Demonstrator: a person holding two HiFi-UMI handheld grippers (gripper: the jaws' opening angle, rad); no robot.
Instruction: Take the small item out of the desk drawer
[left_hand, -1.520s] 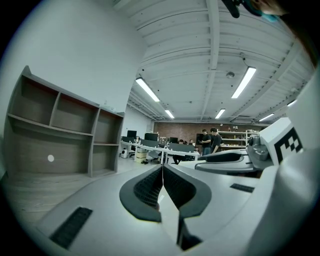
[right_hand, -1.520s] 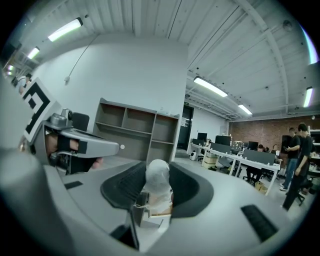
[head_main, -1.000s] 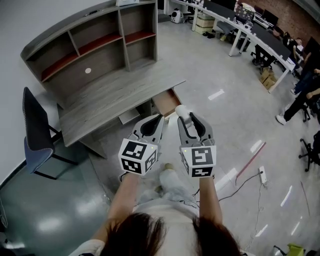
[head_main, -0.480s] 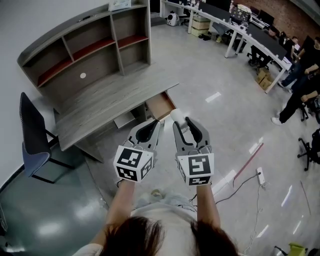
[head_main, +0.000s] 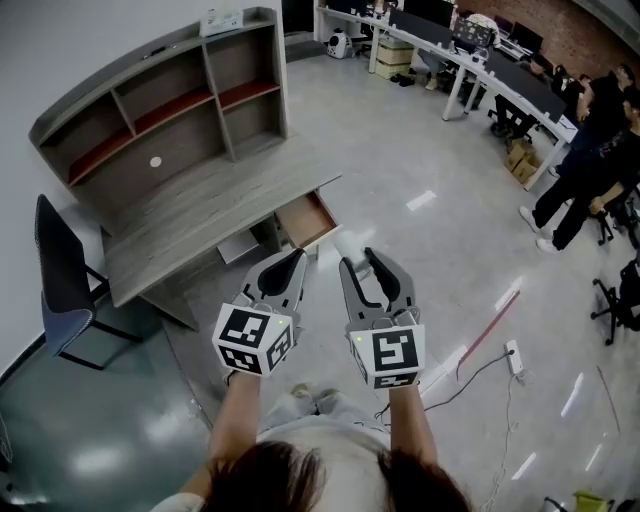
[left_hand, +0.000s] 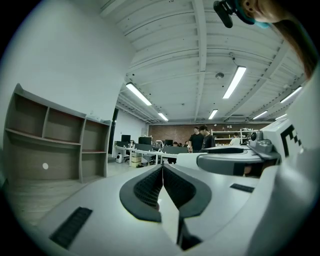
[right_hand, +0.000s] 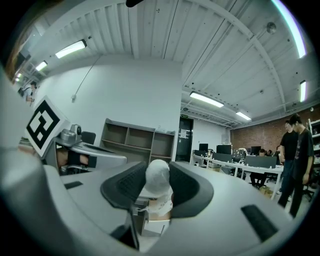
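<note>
Item (right_hand: 158, 181) (small, white, wrapped-looking) clamped between right gripper (head_main: 358, 258) jaws, held clear of the open drawer (head_main: 305, 222) and near it. Left gripper (head_main: 294, 258) jaws pressed together, empty. Removal looks done; likely only set-down remains.

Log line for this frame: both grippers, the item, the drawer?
right gripper: shut on small white item | left gripper: shut, empty | drawer: open | item: out of drawer, held over floor

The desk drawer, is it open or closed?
Open. In the head view the drawer sticks out from under the desk, and you can see its brown inside.
</note>
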